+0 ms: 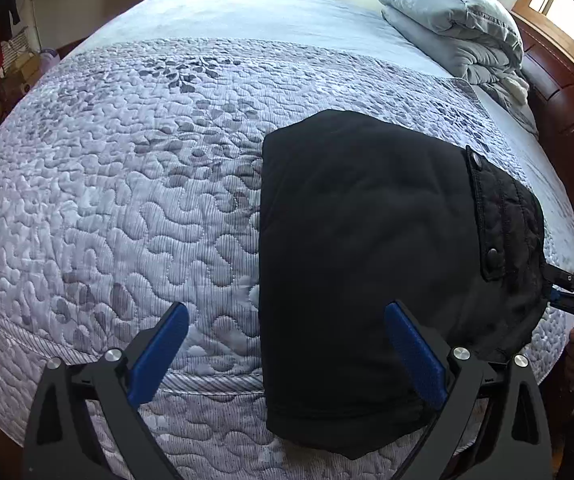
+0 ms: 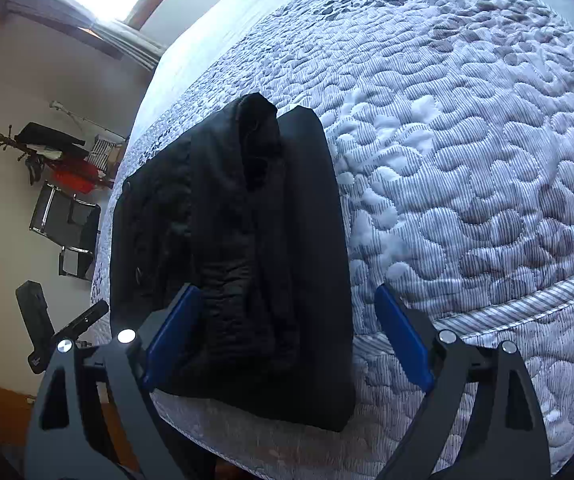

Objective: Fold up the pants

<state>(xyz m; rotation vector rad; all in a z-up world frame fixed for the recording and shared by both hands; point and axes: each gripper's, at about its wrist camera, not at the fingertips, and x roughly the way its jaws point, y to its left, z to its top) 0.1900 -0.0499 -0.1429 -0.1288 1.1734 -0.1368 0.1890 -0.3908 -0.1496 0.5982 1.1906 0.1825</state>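
Black pants (image 1: 367,240) lie folded into a thick rectangle near the front edge of the bed, with a quilted waistband and snap buttons (image 1: 493,254) on the right side. My left gripper (image 1: 287,307) hangs open above the pants' left edge, one blue pad over the quilt and the other over the black cloth. In the right wrist view the pants (image 2: 239,240) show a quilted lining down the middle. My right gripper (image 2: 287,290) is open and straddles their right edge, gripping nothing. The right gripper (image 1: 571,288) also shows beside the waistband.
The bed carries a grey-white quilted cover (image 1: 127,200). A folded grey duvet (image 1: 447,24) sits by the wooden headboard (image 1: 559,92). A chair (image 2: 67,228) and clutter stand by the wall. A dark part of the other gripper (image 2: 83,320) shows left of the pants.
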